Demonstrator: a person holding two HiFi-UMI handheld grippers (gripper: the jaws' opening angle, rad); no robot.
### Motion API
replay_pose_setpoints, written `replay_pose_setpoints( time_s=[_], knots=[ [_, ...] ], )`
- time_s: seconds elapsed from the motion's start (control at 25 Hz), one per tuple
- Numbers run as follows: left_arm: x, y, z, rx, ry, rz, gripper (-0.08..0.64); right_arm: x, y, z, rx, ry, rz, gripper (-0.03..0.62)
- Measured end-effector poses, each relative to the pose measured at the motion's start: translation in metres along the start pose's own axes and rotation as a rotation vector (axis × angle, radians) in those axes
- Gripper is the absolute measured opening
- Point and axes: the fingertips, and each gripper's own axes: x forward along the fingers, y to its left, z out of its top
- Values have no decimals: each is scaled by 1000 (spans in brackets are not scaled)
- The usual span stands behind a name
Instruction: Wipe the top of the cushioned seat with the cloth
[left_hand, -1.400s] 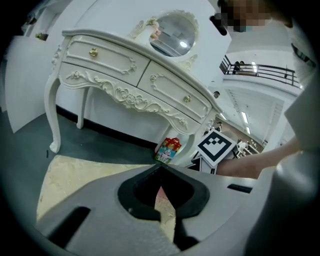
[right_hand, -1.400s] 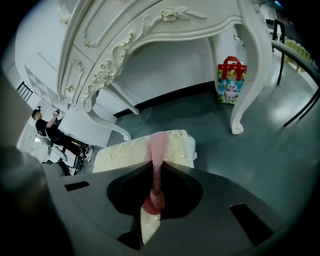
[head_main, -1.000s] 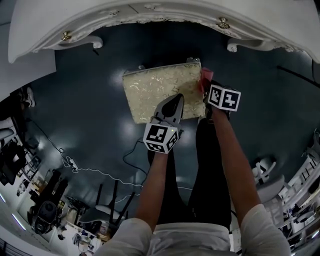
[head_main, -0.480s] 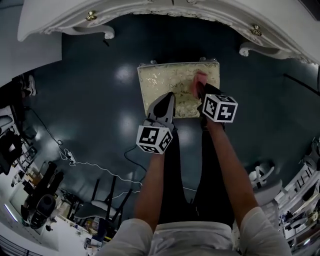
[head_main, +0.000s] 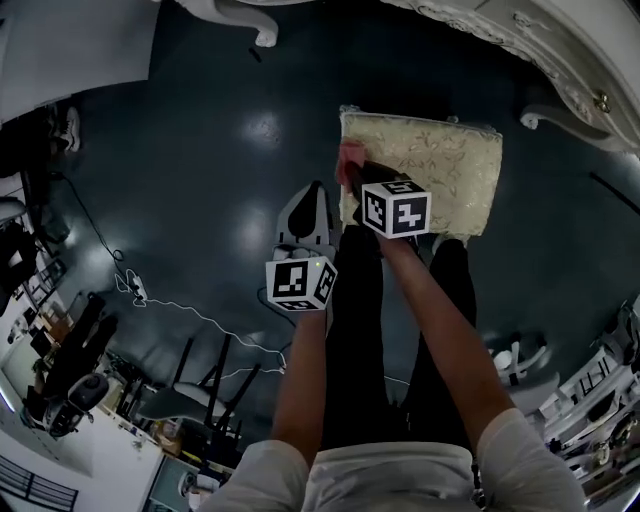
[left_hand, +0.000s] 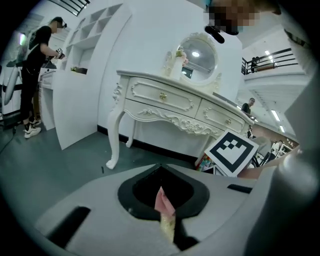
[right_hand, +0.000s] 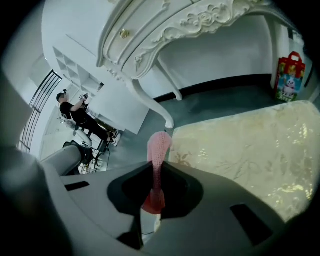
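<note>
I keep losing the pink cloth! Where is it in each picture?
Head view: pink cloth at the gold seat's left edge, ahead of the right gripper.
Left gripper view: a thin pink sliver, low in the middle.
Right gripper view: centre, pinched in the jaws.
Shared landmark: white dressing table.

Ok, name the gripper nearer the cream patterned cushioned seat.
Right. The right gripper, shut on the pink cloth, is over the cream cushioned seat at its left edge; the left gripper is off it, over dark floor.
</note>
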Motion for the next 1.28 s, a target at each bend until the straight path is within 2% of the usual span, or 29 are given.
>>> replay_pose_setpoints(
  time_s=[0.2, 0.4, 0.6, 0.8, 1.04, 1.28],
  knots=[
    [-16, 43, -6, -24, -13, 60, 14, 38, 17, -20, -8, 94, -29, 32],
    [-31, 53, -32, -47, -13, 53, 12, 50, 7, -51, -15, 141, -107, 32],
    [-22, 25, -29, -46, -28, 25, 12, 21, -12, -38, -13, 113, -130, 32],
    [-21, -10, -43, -73, -10, 47, 14, -10, -35, -37, -22, 129, -87, 32],
    [-4, -78, -59, -45, 46, -42, 14, -45, -76, -30, 55, 72, -91, 32],
    [13, -118, -52, 15, 71, -100, 14, -74, -110, -30, 126, 35, -98, 32]
  ],
)
